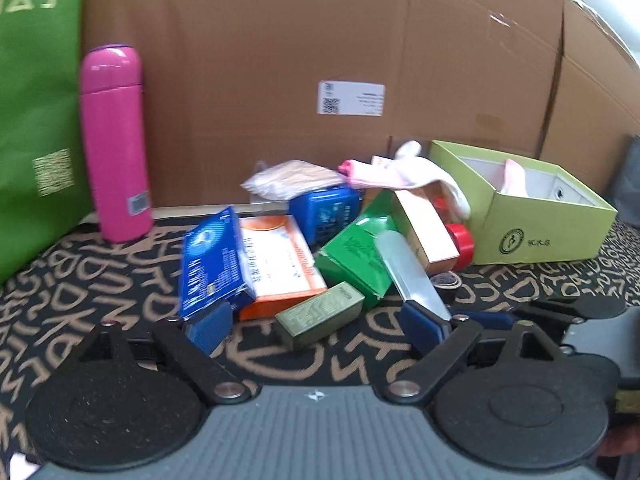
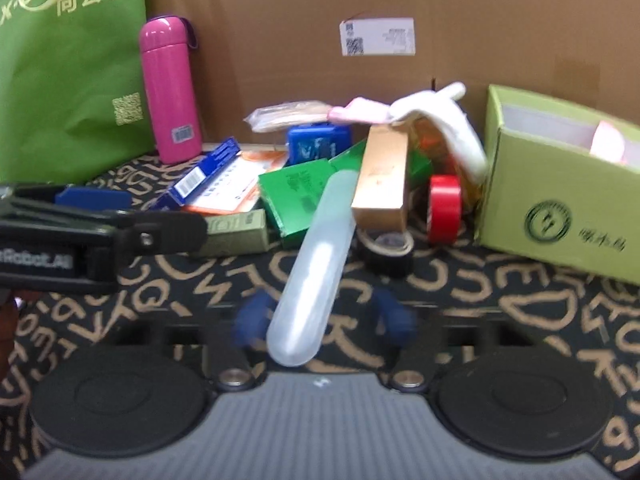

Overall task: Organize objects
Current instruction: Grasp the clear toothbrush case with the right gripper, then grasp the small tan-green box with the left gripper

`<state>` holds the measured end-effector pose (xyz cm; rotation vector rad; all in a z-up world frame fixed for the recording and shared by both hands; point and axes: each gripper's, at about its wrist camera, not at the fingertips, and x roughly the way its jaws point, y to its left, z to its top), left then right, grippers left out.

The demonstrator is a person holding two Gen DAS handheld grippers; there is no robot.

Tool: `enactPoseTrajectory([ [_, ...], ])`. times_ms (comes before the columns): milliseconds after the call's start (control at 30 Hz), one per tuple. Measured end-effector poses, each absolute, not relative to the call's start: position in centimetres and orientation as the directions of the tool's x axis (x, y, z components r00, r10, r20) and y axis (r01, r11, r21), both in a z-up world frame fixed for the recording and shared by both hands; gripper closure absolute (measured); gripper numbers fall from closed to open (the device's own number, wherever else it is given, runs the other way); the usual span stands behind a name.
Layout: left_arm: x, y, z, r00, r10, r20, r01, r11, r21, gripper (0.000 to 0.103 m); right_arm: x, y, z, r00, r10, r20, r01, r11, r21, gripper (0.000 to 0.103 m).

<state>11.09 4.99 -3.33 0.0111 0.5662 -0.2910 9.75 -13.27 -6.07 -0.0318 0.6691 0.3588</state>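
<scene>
Barely begun: the pile [image 1: 320, 248] sits heaped on the mat beside the green box [image 2: 560, 200], which holds only something pink. Left gripper [image 1: 320, 320] gapes empty; right gripper [image 2: 324, 316], blurred, seems not yet clamped on the tube [image 2: 316, 256].

bare patterned mat [image 2: 500, 312] lies open in front; cardboard wall [image 1: 280, 60] blocks behind the pile [image 1: 320, 248].

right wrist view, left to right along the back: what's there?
Green bag → pink flask → blue tin → white sock → green shoebox.
</scene>
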Motion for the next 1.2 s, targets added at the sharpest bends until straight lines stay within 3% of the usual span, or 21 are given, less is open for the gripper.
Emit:
enactPoseTrajectory([
  [100,12.8,4.3,-3.9,0.781,-0.285,-0.555,0.29,0.953,-0.081,0.026,8.8,-14.7,-6.0,0.718,0.314,-0.621,-0.335,0.938,0.087,0.076],
  [300,14.2,2.5,-5.3,0.779,-0.248,-0.576,0.312,0.95,0.012,0.036,6.7,-17.2,-5.5,0.708,0.314,-0.632,-0.325,0.94,0.103,0.076],
  [567,10.8,2.1,-4.8,0.766,-0.263,-0.587,0.338,0.941,0.018,0.037,5.0,-18.3,-5.0,0.697,0.331,-0.636,-0.329,0.936,0.127,0.076],
  [633,9.4,2.1,-4.7,0.762,-0.275,-0.586,0.341,0.94,0.003,0.034,4.8,-18.5,-4.9,0.702,0.327,-0.633,-0.33,0.937,0.118,0.075],
  [700,8.9,1.9,-4.5,0.759,-0.283,-0.586,0.354,0.935,0.007,0.025,5.0,-18.6,-4.9,0.706,0.321,-0.631,-0.329,0.938,0.109,0.073],
  [833,10.3,1.2,-4.4,0.756,-0.3,-0.582,0.403,0.914,0.053,0.025,5.2,-18.7,-4.9,0.71,0.326,-0.624,-0.33,0.937,0.114,0.073],
  [933,11.8,1.1,-5.2,0.717,-0.309,-0.626,0.425,0.904,0.04,0.026,5.4,-18.6,-5.1,0.708,0.322,-0.629,-0.323,0.939,0.117,0.073],
  [1000,12.0,1.2,-5.7,0.676,-0.316,-0.666,0.43,0.903,0.009,0.036,5.4,-18.7,-5.3,0.708,0.31,-0.634,-0.315,0.943,0.11,0.073],
  [1200,8.1,1.7,-5.5,0.646,-0.403,-0.648,0.484,0.873,-0.06,0.036,5.6,-19.4,-5.5,0.707,0.304,-0.638,-0.307,0.945,0.111,0.072],
])
